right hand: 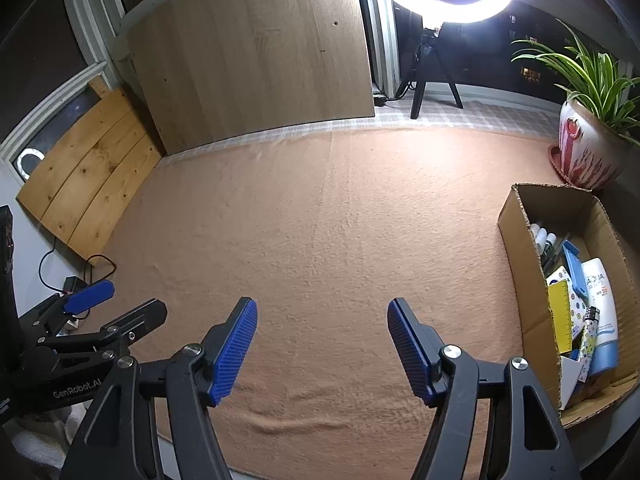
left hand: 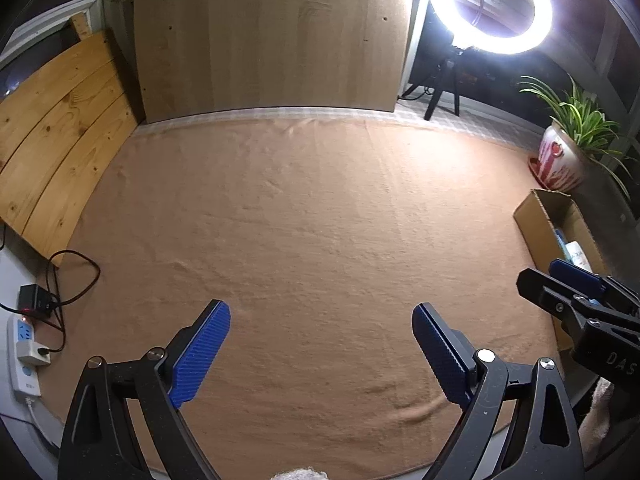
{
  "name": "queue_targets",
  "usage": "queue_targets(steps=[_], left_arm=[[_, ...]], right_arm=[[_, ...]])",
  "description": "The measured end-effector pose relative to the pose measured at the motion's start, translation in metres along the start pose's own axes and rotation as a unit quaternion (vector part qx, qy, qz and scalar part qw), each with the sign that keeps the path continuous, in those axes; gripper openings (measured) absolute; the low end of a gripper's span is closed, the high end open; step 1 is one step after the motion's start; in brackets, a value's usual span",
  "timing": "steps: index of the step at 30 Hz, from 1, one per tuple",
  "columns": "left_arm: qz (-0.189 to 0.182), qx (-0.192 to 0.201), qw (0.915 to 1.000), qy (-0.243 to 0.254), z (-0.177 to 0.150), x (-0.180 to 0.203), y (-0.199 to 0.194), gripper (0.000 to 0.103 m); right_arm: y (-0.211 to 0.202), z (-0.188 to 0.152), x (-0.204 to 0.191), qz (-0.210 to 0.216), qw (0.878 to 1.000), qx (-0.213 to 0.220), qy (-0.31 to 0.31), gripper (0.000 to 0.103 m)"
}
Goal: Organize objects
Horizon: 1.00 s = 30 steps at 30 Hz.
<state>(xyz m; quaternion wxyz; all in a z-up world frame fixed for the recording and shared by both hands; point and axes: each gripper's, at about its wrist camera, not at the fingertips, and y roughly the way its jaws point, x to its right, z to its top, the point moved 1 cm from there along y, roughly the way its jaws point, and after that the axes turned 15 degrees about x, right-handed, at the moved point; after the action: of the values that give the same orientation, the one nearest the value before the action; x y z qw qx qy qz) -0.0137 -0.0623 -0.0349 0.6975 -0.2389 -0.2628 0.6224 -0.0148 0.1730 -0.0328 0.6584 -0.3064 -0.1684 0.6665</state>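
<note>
1. The worktop (right hand: pixel 320 220), under its tan cloth, carries nothing loose that I can see; sorting looks nearly or fully done.
2. The box (right hand: pixel 520 240) at its right edge holds the objects: tube (right hand: pixel 602 312), ruler (right hand: pixel 560 316), small bottles (right hand: pixel 542 236).
3. My left tongs (left hand: pixel 320 344) are spread wide, nothing between them.
4. My right tongs (right hand: pixel 322 344) stand apart too, empty, just beside the box.

ring light (left hand: pixel 490 4) lit | potted plant (right hand: pixel 588 148) | power strip (left hand: pixel 24 354), possibly switched on
</note>
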Motion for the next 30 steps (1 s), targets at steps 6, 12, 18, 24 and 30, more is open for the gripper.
queue_targets(steps=[6,12,18,24,30], left_arm=[[0.007,-0.002,1.0000,-0.001,0.001,-0.008,0.005,0.095],[0.009,-0.005,0.9999,-0.002,0.003,-0.011,0.012,0.095],[0.010,-0.008,0.9999,-0.002,0.004,-0.010,0.017,0.095],[0.012,-0.008,0.9999,-0.003,0.004,-0.007,0.019,0.095],[0.016,-0.009,0.9998,-0.002,0.005,-0.004,0.022,0.095]], right_arm=[[0.003,0.000,-0.003,-0.004,1.000,0.001,0.002,0.064],[0.006,0.001,-0.003,-0.008,1.000,0.000,0.000,0.064],[0.009,0.002,0.002,-0.012,1.000,-0.002,0.001,0.064],[0.010,0.003,0.004,-0.010,1.000,-0.003,0.001,0.064],[0.012,0.005,0.008,-0.010,1.000,-0.003,0.002,0.064]])
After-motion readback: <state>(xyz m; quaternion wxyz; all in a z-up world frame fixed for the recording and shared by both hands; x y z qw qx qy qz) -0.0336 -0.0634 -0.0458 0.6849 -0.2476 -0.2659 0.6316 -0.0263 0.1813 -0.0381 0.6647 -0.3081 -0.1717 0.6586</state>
